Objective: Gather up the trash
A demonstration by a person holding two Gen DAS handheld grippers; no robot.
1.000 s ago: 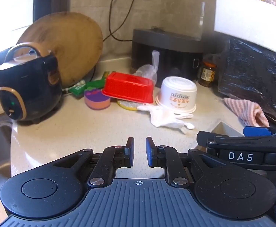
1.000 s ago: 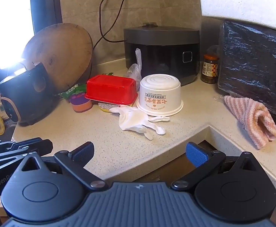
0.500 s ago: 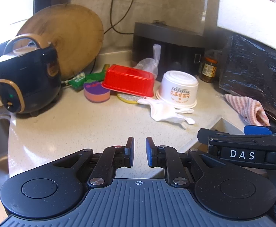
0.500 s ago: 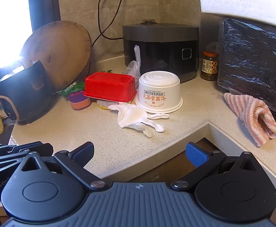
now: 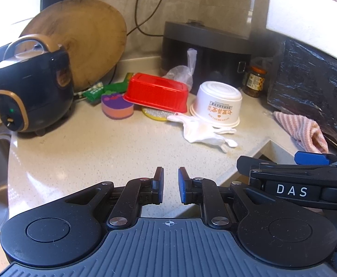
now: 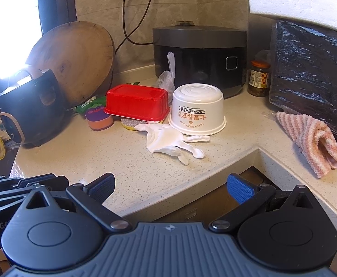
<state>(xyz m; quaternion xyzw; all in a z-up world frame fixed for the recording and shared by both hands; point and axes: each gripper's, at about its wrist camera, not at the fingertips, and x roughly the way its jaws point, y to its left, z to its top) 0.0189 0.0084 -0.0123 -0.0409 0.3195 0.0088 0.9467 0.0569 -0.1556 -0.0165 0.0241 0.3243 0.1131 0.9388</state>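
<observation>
Trash lies on the speckled counter: a crumpled white glove (image 5: 203, 133) (image 6: 168, 142), an upturned white paper bowl (image 5: 217, 105) (image 6: 197, 110), an upturned red plastic box (image 5: 157, 92) (image 6: 136, 102), a clear plastic bag (image 5: 182, 71) (image 6: 167, 76) and a green wrapper (image 5: 101, 88) (image 6: 90, 105). My left gripper (image 5: 170, 184) is nearly shut and empty, above the counter's front part, well short of the glove. My right gripper (image 6: 170, 184) is open and empty over the counter's inner corner edge.
A dark blue small cooker (image 5: 32, 92) stands at the left, a round wooden board (image 5: 87, 39) behind it. A black rice cooker (image 6: 200, 57), a jar (image 6: 258, 78), a black-wrapped box (image 6: 314, 73) and a pink striped towel (image 6: 311, 140) are at the back and right. A purple sponge (image 5: 116, 107) lies by the red box.
Both grippers have drawn back a little and tilted down, so the counter items sit slightly farther off and higher in the views. Neither jaw opening has changed.
</observation>
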